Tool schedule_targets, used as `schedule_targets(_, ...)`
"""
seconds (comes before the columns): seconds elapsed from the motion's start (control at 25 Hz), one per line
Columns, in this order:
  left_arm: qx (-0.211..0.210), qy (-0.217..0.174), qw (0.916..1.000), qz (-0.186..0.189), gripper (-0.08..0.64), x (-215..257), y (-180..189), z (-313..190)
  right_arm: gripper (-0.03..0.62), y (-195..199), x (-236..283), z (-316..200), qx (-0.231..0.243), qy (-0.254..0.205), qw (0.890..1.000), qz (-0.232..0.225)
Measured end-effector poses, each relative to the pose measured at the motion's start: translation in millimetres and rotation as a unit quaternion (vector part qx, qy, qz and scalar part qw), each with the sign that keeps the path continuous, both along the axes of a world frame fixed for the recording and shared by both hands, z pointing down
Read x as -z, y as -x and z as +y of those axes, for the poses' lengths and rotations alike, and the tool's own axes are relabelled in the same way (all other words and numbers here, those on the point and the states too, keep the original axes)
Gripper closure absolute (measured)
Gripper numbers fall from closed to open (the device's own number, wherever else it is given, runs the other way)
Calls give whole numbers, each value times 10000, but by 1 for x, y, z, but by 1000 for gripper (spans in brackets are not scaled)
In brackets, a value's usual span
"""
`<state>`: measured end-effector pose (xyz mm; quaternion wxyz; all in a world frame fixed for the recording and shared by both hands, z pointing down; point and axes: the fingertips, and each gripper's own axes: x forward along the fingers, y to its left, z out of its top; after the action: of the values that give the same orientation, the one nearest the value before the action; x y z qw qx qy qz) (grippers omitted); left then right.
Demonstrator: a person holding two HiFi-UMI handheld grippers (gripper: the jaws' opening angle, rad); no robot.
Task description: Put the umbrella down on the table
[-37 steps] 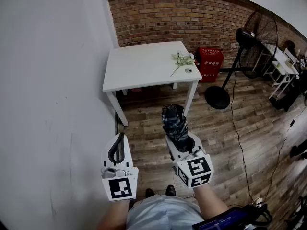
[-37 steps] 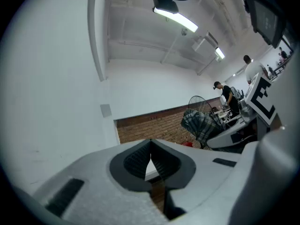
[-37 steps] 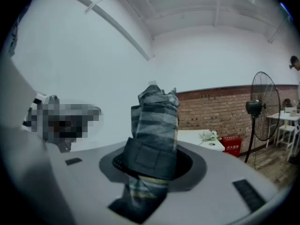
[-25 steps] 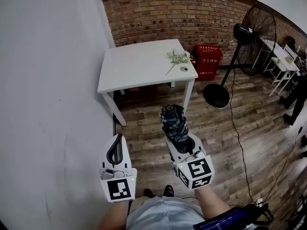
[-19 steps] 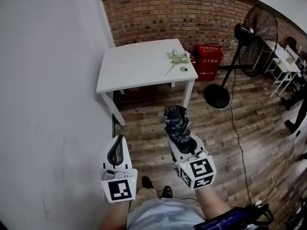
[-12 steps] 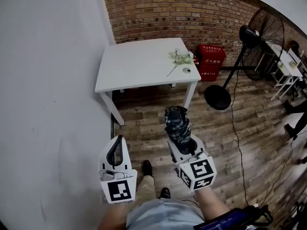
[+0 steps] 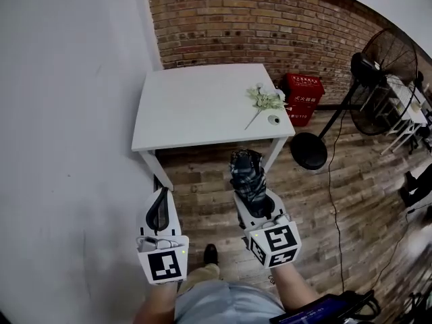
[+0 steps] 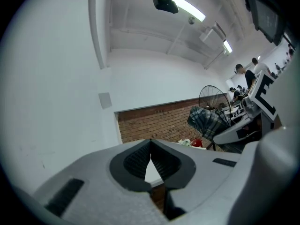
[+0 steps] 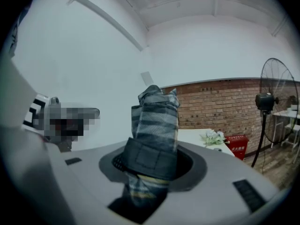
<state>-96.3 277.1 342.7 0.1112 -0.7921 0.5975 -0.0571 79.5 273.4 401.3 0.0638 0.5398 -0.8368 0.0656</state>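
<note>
A folded plaid umbrella (image 7: 246, 174) stands upright in my right gripper (image 7: 254, 200), whose jaws are shut on its lower part, strap (image 9: 149, 159) included. In the right gripper view the umbrella (image 9: 154, 118) rises between the jaws. My left gripper (image 7: 160, 211) hangs to the left of it, shut with nothing in it; its pads meet at the tips in the left gripper view (image 8: 150, 146). Ahead stands the white table (image 7: 196, 106), and both grippers are over the wooden floor short of its near edge.
A sprig of white flowers (image 7: 264, 100) and a small round thing (image 7: 273, 119) lie at the table's right side. A red box (image 7: 305, 90) and a standing fan (image 7: 374, 69) with a round base (image 7: 308, 150) stand to the right. A white wall (image 7: 67, 147) runs along the left.
Both grippers and the view have moved forward toward the table, which now looks larger and closer. The umbrella stays upright in the right gripper; the left stays shut.
</note>
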Motion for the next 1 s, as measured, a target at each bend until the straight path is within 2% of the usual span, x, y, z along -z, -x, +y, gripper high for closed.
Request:
schedule_targets(0.32,-127,-298,9995,62,558,31,25,-90,423,23,32,-86,-132,-306,9994,50)
schedule_targets(0.52,-218,-496,9985,61,558,39,31,-128,423,27,41,-121,-229,-465,9986,37)
schedule_targets(1.0,-353,-40,9993,-98,558,4,30,-182,423,20,21,-166,-468,-183,9987,6)
